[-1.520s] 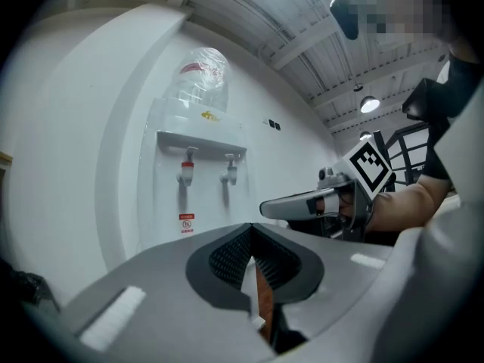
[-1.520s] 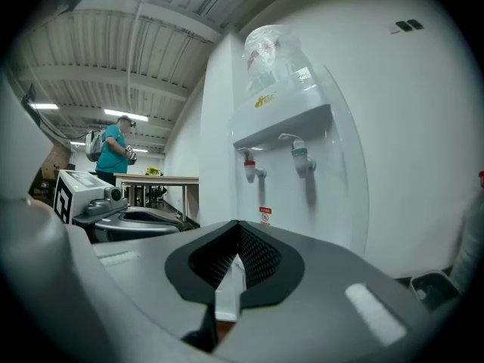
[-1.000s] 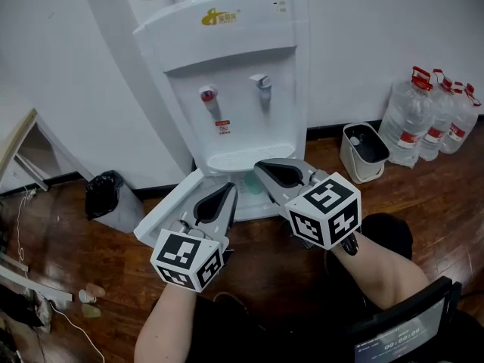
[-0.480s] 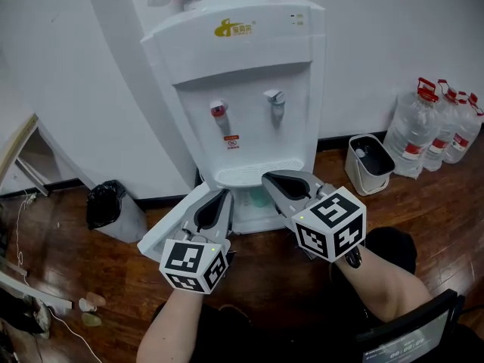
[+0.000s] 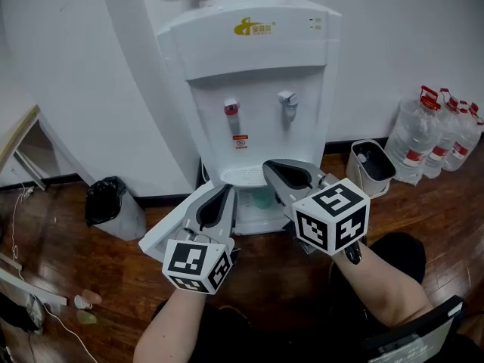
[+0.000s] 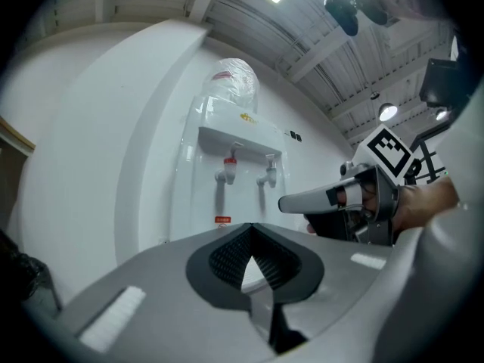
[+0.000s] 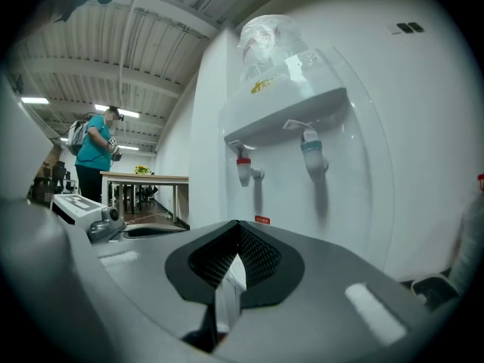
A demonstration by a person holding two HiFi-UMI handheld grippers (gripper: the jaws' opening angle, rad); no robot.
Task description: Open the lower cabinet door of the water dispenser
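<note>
Both hand-held grippers clenched, empty: left (image 5: 225, 193), right (image 5: 271, 169). Lower cabinet door (image 5: 168, 229) hangs open at 7 o'clock of water dispenser (image 5: 257, 89). Risk: your left hand-held gripper bumps it shut.

A gold logo (image 5: 254, 27) sits on the water dispenser's (image 5: 261, 74) upper panel, its characters too small to read. The small red label (image 5: 240, 142) below the red tap (image 5: 231, 108) is also illegible.

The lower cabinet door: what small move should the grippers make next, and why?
Probably just draw both grippers back. The lower cabinet door already stands swung open at the left of the water dispenser, and the left gripper and right gripper are shut on nothing.
</note>
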